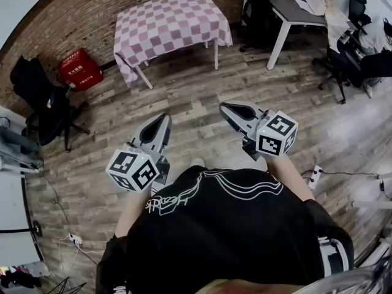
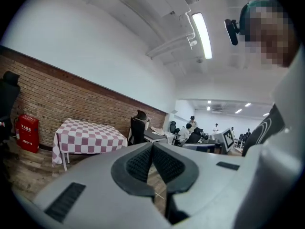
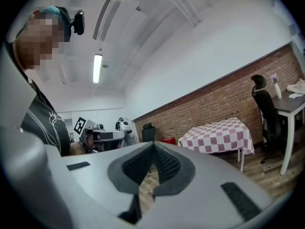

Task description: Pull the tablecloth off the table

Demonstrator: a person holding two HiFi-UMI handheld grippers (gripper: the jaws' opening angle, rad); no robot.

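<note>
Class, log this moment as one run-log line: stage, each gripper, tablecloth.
stage: table not yet approached | left gripper: shut, empty | right gripper: shut, empty | tablecloth: draped over table, across the floor, untouched

Office corner: brick wall (image 1: pixel 67 17), plank floor (image 1: pixel 196 97)
A red box (image 1: pixel 79 70) sits on the floor against the wall, a black office chair (image 1: pixel 43 103) near it; a white desk (image 1: pixel 293 10) stands well apart to the right, another black chair (image 1: pixel 257 8) just beside it, and a ceiling strip light (image 2: pixel 202 35) glows overhead
</note>
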